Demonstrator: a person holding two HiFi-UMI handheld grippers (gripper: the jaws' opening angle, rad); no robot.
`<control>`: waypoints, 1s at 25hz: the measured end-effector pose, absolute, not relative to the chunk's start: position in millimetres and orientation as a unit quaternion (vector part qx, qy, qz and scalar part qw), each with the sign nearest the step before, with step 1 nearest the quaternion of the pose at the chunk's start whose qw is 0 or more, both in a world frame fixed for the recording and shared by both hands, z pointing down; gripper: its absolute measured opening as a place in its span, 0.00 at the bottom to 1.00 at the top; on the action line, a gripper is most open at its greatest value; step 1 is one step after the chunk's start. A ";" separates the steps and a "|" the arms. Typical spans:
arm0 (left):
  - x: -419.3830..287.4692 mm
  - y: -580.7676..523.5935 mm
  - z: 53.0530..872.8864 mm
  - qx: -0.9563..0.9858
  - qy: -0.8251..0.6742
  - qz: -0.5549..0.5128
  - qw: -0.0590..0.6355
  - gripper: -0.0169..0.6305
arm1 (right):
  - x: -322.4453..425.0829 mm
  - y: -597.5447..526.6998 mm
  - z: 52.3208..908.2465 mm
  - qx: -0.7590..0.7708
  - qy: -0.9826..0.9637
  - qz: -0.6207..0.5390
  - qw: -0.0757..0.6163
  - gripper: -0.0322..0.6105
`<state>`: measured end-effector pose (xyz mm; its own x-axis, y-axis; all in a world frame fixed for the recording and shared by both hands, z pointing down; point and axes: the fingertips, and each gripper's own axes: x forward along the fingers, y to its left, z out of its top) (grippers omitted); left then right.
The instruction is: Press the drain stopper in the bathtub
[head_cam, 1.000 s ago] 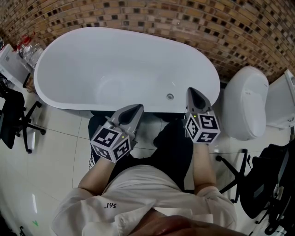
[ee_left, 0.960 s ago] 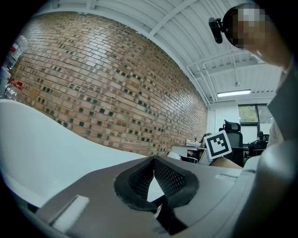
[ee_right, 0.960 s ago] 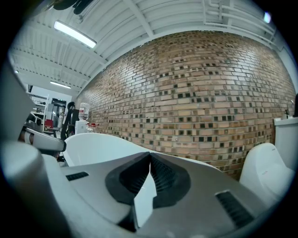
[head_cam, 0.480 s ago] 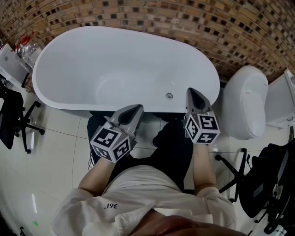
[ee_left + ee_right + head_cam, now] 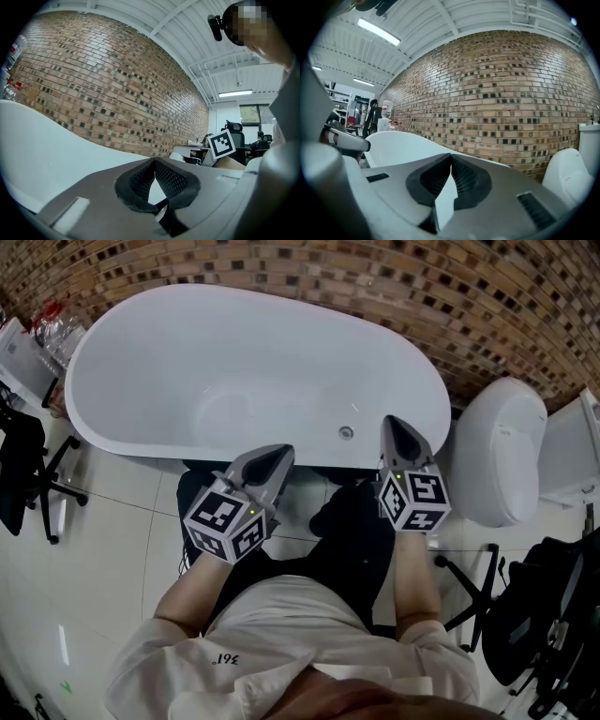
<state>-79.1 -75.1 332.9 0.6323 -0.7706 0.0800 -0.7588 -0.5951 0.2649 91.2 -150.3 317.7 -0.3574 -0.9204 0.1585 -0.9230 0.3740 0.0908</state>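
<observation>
Our left gripper (image 5: 279, 452) and right gripper (image 5: 388, 422) hover by the closer rim of the glossy white oval bathtub (image 5: 141, 352), each with its 2 jaws pressed together on nothing. We see the small round silver drain stopper (image 5: 346, 433) inside the tub, untouched, nearer the right gripper.

a brick wall (image 5: 375, 277) in browns and darker flecks runs along the far side. to my right stands a white toilet (image 5: 502, 451) with its lid down, its tank (image 5: 577, 451) just beyond. a black office chair (image 5: 19, 474) sits at my left on the glossy white floor tiles (image 5: 94, 549), and another chair (image 5: 548, 615) at my right (cut off by the edge). clear bottles (image 5: 56, 329) with red caps cluster at the far left. a strip light (image 5: 378, 32) glows on the white ceiling.
</observation>
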 end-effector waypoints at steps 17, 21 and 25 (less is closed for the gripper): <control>-77.1 -109.5 327.1 0.901 -0.416 -0.020 0.125 0.04 | 74.1 -185.5 300.2 0.543 -0.830 -0.026 0.124 0.07; -73.7 -119.4 328.0 0.902 -0.413 -0.019 0.125 0.04 | 73.6 -198.9 297.8 0.540 -0.831 -0.029 0.128 0.07; -71.6 -128.1 327.9 0.902 -0.412 -0.018 0.126 0.04 | 70.6 -212.2 294.9 0.536 -0.833 -0.034 0.132 0.07</control>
<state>-71.6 -128.1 327.9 0.6604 -0.7476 0.0706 -0.7384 -0.6295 0.2419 70.6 -212.2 294.9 -0.3912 -0.9017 0.1842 -0.8836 0.4239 0.1986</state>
